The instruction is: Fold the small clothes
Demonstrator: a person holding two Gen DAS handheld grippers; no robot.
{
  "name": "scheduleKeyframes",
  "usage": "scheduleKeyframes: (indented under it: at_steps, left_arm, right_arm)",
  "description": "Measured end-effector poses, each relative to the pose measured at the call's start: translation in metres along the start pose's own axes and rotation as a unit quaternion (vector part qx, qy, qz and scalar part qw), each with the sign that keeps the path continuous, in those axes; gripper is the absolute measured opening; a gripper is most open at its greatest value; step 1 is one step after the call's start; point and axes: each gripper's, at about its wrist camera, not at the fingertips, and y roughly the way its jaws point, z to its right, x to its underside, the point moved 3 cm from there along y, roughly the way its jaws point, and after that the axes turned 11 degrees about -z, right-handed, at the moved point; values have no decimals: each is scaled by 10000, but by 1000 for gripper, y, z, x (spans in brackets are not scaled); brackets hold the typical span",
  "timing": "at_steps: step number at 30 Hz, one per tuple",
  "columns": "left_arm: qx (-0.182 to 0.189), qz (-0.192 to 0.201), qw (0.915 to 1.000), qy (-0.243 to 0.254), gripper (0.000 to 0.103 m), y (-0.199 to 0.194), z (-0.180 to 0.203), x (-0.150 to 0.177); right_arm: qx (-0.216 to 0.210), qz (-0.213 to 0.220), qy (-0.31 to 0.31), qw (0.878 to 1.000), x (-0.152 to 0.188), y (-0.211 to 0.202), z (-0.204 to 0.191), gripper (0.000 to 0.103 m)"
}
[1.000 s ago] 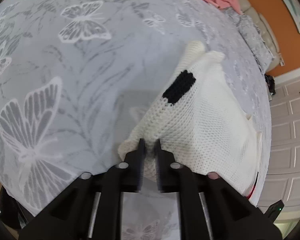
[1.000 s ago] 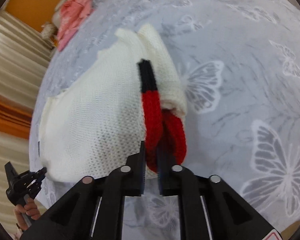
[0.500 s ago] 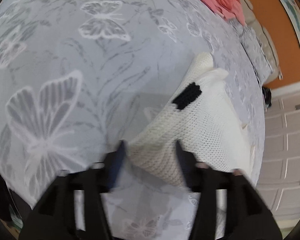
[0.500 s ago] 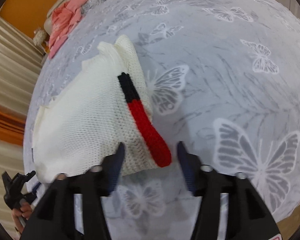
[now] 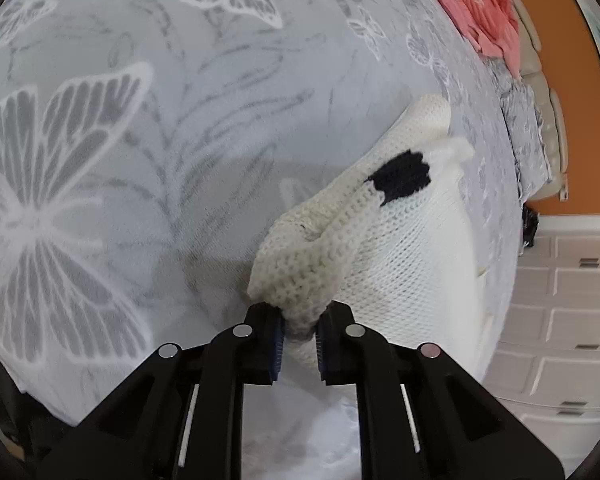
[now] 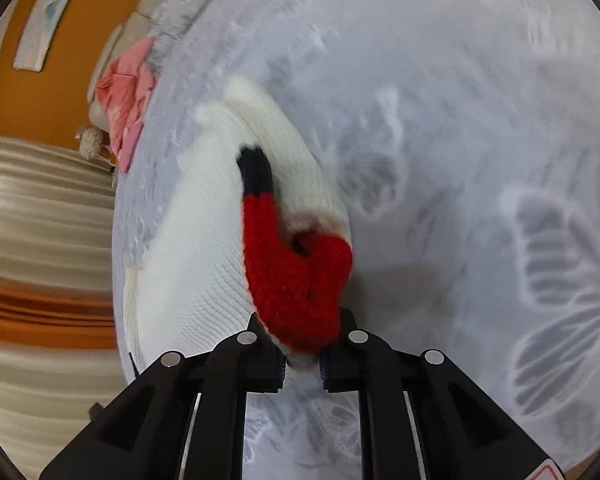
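Observation:
A small cream knit sweater [image 5: 404, 256] lies on the grey butterfly-print cloth [image 5: 100, 160]. It has a black patch [image 5: 400, 178] and, on the other side, a red and black band [image 6: 292, 280]. My left gripper [image 5: 299, 334] is shut on a bunched cream corner of the sweater. My right gripper [image 6: 302, 354] is shut on the red edge of the same sweater [image 6: 204, 240], lifting a fold of it. The cloth under the bunched parts is hidden.
A pink garment [image 5: 484, 12] lies at the far end of the cloth, also in the right wrist view [image 6: 128, 96]. An orange wall [image 5: 572, 80] and white drawers [image 5: 572, 320] stand beyond. Striped curtains [image 6: 40, 208] hang at the left.
Both grippers opened half a second ago, then closed again on the sweater's near corners, now bunched up between the fingers. Both views have shifted.

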Motion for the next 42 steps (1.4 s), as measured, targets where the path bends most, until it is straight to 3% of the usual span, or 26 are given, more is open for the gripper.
scheduleKeyframes:
  at_steps: [3,7,16,18,20,23,25,29,31,33,35,38,42]
  left_arm:
    - [77,38,9997,241,9,-23,6,7]
    - [128,-196,9989,395,9,-47,-2,29]
    - [-306,-653,9964,436,10,-52,-56,87]
    - [-509,-645,9953,511,15,-46,-65,96]
    - [-840,-505,9931,646,19,-46,-65,100]
    - [-885,-120,9913,963,31,-66,-48,102]
    - [-902,256,9880,1228,47,-85,-33,100]
    - [-990,942,9737,1823,58,-111,8,84]
    - [-914,1084,9688,2033,72,-115,29,76]
    - [-889,996,9674,2152,78,-108,43,66]
    - [-905,882,9637,2351,78,-91,63,55]
    - [-1224,781,9530,2658,78,-56,91,42]
    - [-1507,441,9478,2776,78,-13,101,25]
  right_arm:
    - [142,92,-322,9993,6,-24,-10,10]
    - [315,66,-600,9977,23,-52,-11,10]
    - [638,-348,-401,9965,89,-73,53,10]
    - [693,-542,-469,9950,98,-62,64,13]
    - [1002,-606,-696,9907,103,-57,65,27]
    - [1238,-361,-967,9869,99,-72,50,32]
    - [1397,-123,-1245,9823,94,-87,39,39]
    - [1531,260,-1828,9708,74,-103,-1,51]
    - [1501,289,-1918,9694,61,-98,-15,52]
    - [1518,245,-2002,9676,49,-87,-27,52]
    - [1562,200,-2095,9651,35,-70,-39,52]
    - [1637,116,-2176,9621,16,-46,-55,52]
    - [1743,-34,-2154,9609,-7,-15,-67,52]
